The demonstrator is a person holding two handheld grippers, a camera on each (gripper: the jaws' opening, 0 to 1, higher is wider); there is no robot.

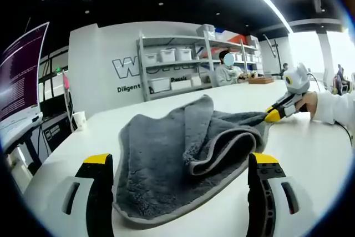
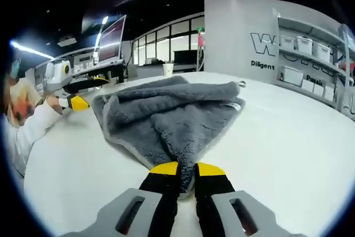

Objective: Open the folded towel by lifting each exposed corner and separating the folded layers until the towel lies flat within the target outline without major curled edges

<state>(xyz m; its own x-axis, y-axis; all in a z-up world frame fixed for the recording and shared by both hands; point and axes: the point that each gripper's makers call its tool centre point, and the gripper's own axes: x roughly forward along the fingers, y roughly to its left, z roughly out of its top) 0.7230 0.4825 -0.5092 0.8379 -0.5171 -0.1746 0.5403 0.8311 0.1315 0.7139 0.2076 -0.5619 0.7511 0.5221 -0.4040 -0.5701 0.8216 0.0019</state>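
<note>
One grey towel (image 1: 188, 154) lies rumpled and folded over itself on the white table (image 1: 310, 154). In the left gripper view, the left gripper (image 1: 180, 173) hangs with its yellow-tipped jaws spread wide, one on each side of the towel's near edge, gripping nothing. Far right in that view, the right gripper (image 1: 273, 115) meets the towel's far corner. In the right gripper view, the right gripper (image 2: 180, 169) is clenched on that corner, cloth pinched between its tips. The left gripper (image 2: 77, 102) shows at far left, apparently just beside the towel (image 2: 166, 115). Shelves (image 1: 183, 65) stand along the far wall.
</note>
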